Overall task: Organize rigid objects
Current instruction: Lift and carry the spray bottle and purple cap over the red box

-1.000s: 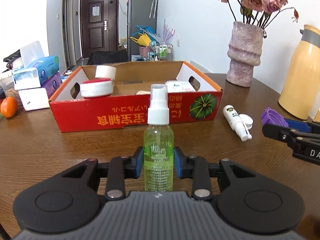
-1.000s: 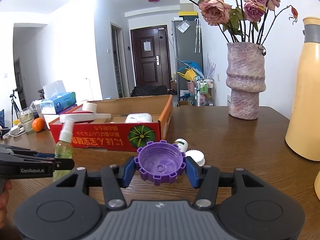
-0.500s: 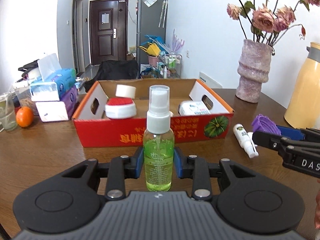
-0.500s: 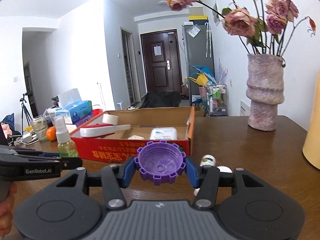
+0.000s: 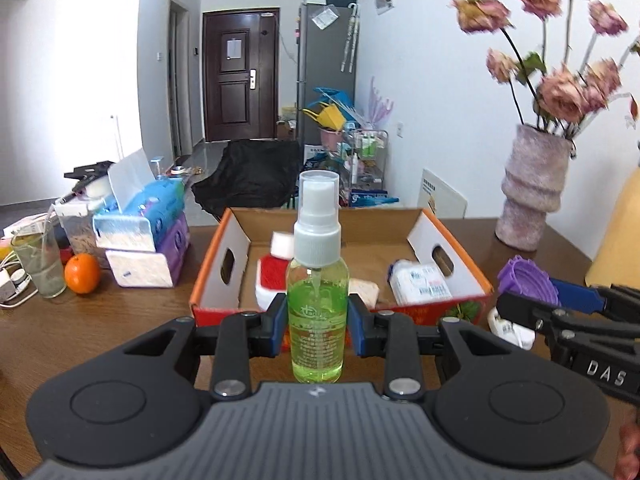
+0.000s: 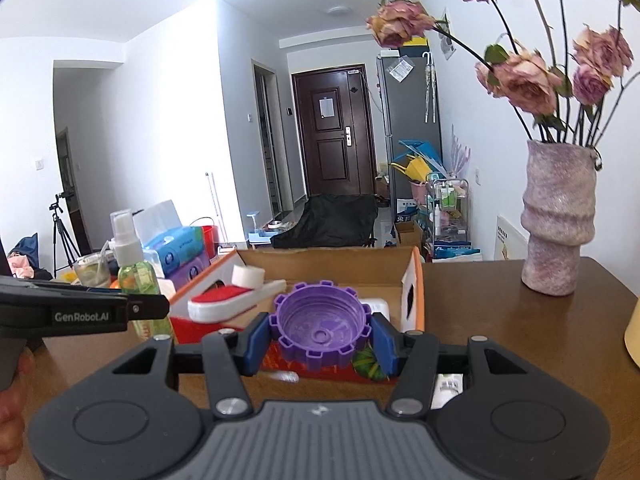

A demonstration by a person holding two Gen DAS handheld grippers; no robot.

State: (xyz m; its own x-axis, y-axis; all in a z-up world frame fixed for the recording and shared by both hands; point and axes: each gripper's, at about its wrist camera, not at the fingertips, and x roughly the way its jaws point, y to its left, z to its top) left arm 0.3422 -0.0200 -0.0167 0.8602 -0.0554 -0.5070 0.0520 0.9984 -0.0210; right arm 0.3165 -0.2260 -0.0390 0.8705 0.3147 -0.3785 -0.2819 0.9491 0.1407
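Note:
My left gripper (image 5: pixel 317 326) is shut on a green spray bottle (image 5: pixel 317 312) with a white pump top, held upright above the table just before the red cardboard box (image 5: pixel 456 312). My right gripper (image 6: pixel 320 336) is shut on a purple notched cap (image 6: pixel 320 326), hollow side up, in front of the box's (image 6: pixel 418 276) right end. Each gripper shows in the other's view: the right one (image 5: pixel 532 304) with the purple cap (image 5: pixel 526 278), the left one (image 6: pixel 138 304) with the spray bottle (image 6: pixel 134 272). The box holds a red-and-white case (image 5: pixel 272 276), a white roll (image 5: pixel 283 244) and a white packet (image 5: pixel 420 282).
A small white bottle (image 5: pixel 512 330) lies on the table right of the box. A pink vase of dried roses (image 6: pixel 558 224) and a yellow jug (image 5: pixel 618 240) stand at the right. Tissue packs (image 5: pixel 144 236), an orange (image 5: pixel 82 273) and a glass (image 5: pixel 38 262) sit at the left.
Both grippers have risen with their loads and come nearer the box, so I now look down into it. The spray bottle has left the table.

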